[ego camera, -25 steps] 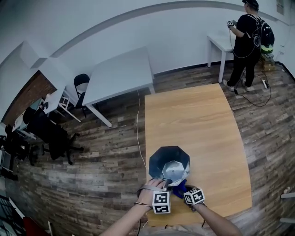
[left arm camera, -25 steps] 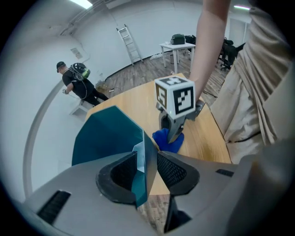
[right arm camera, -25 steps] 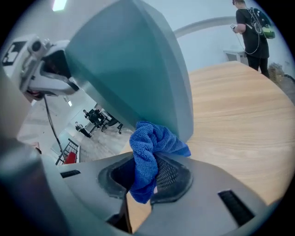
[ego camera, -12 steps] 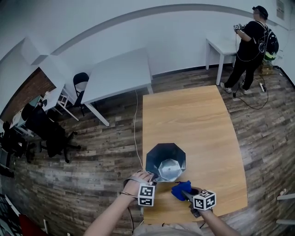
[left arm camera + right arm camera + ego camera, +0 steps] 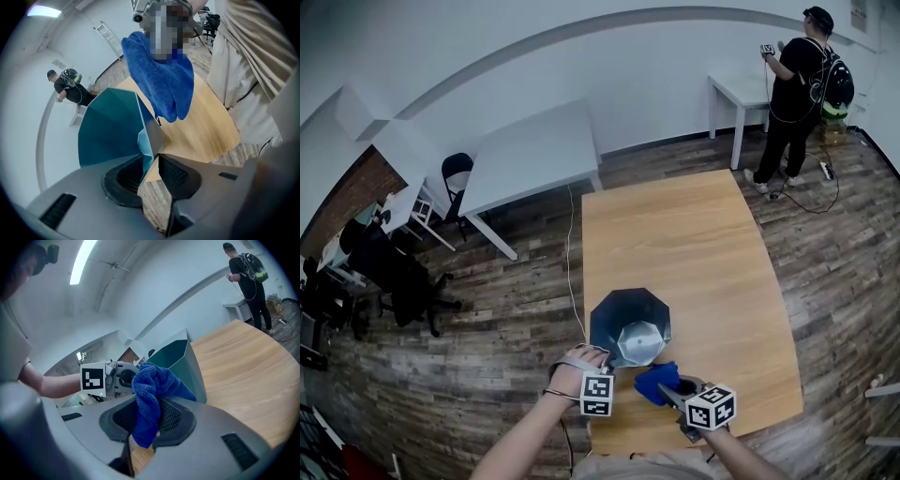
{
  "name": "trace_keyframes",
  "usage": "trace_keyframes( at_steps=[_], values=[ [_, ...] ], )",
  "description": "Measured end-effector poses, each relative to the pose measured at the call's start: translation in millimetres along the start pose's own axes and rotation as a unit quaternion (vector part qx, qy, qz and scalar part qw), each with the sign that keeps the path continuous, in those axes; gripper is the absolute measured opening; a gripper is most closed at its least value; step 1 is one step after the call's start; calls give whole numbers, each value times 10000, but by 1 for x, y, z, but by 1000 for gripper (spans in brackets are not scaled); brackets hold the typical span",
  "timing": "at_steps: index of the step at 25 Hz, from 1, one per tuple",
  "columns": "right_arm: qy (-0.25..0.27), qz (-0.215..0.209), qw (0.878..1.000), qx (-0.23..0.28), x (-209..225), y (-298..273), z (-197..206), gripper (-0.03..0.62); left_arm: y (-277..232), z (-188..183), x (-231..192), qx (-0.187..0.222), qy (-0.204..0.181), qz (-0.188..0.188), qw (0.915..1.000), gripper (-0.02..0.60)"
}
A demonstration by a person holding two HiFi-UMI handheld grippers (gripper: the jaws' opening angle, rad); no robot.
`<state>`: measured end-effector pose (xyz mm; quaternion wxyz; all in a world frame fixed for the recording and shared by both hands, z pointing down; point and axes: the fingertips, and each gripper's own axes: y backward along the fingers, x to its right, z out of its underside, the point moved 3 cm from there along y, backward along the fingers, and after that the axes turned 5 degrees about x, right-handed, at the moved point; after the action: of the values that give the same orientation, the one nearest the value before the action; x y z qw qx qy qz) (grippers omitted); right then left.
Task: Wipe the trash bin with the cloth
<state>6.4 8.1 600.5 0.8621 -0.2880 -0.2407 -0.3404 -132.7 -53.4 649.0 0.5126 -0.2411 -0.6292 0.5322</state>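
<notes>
Trash bin (image 5: 614,314): the left gripper (image 5: 151,164) pinches its near rim, jaws having just closed in on the thin wall, likely to steady it. The right gripper (image 5: 151,420) clamps the bunched blue cloth (image 5: 154,380) just beside the rim, poised for wiping. The bin stands upright at the near end of the wooden table (image 5: 694,244).

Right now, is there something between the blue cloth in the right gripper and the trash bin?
Nothing visible does. The blue cloth, pinched in the right gripper, is close beside the trash bin at its near wall; only air and the wooden table lie between.
</notes>
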Motion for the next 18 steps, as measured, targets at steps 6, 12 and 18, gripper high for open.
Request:
trace_keyframes(
  at_steps=[6, 12, 18],
  values=[
    [-26, 54, 10000, -4, 4, 5, -3, 80, 0, -39, -1, 259, 713, 306, 9966, 101],
    [-718, 205, 9970, 203, 12, -7, -7, 80, -3, -49, -1, 275, 443, 253, 9983, 94],
    [-1576, 109, 9863, 474, 13, -18, -5, 80, -16, -46, 6, -83, -363, 109, 9992, 75]
  ],
)
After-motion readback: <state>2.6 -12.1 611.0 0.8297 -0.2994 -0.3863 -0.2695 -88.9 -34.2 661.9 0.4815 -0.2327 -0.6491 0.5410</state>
